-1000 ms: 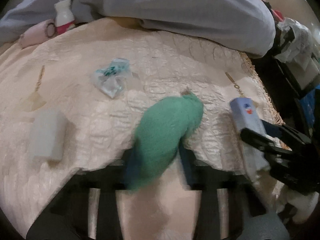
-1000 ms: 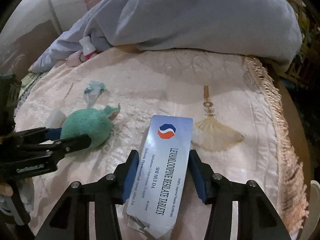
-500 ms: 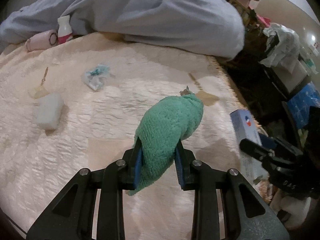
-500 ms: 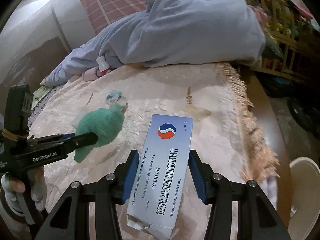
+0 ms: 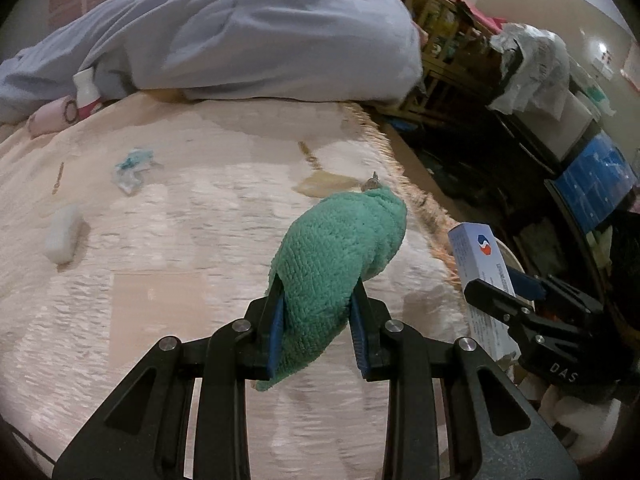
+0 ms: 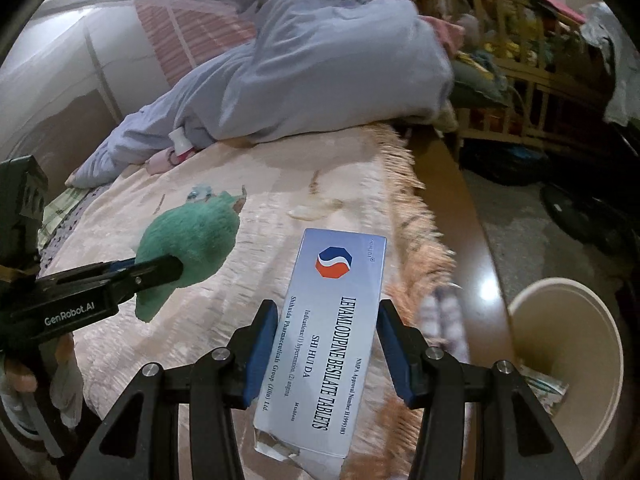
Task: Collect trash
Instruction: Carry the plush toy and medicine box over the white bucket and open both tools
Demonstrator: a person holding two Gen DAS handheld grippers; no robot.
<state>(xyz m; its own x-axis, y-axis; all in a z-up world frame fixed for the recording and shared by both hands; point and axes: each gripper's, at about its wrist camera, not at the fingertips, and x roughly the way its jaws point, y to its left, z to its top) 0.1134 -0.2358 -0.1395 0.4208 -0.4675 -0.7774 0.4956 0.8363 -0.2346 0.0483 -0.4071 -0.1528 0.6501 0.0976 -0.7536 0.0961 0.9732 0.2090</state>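
Observation:
My left gripper [image 5: 318,322] is shut on a rolled green towel-like cloth [image 5: 340,252], held above the cream bedspread [image 5: 180,240] near its fringed right edge. My right gripper [image 6: 326,344] is shut on a white tablet box [image 6: 332,328] with a red and blue logo; its lower end is torn. In the left wrist view that box [image 5: 478,264] and the right gripper [image 5: 508,304] show at the right. The right wrist view has the green cloth [image 6: 188,240] and the left gripper [image 6: 160,270] at the left. A beige bin [image 6: 568,360] stands on the floor at the lower right, paper inside it.
A crumpled clear wrapper [image 5: 132,168] and a white block [image 5: 64,236] lie on the bedspread. A grey-blue quilt [image 5: 240,32] is heaped at the back, with a pink roll [image 5: 52,118] and a small bottle [image 5: 86,88] beside it. Cluttered furniture [image 5: 540,80] and a wooden frame [image 6: 520,92] stand right of the bed.
Both grippers have moved to the right and upward with their loads, from over the middle of the bed to its fringed edge. The beige bin has come into the right wrist view.

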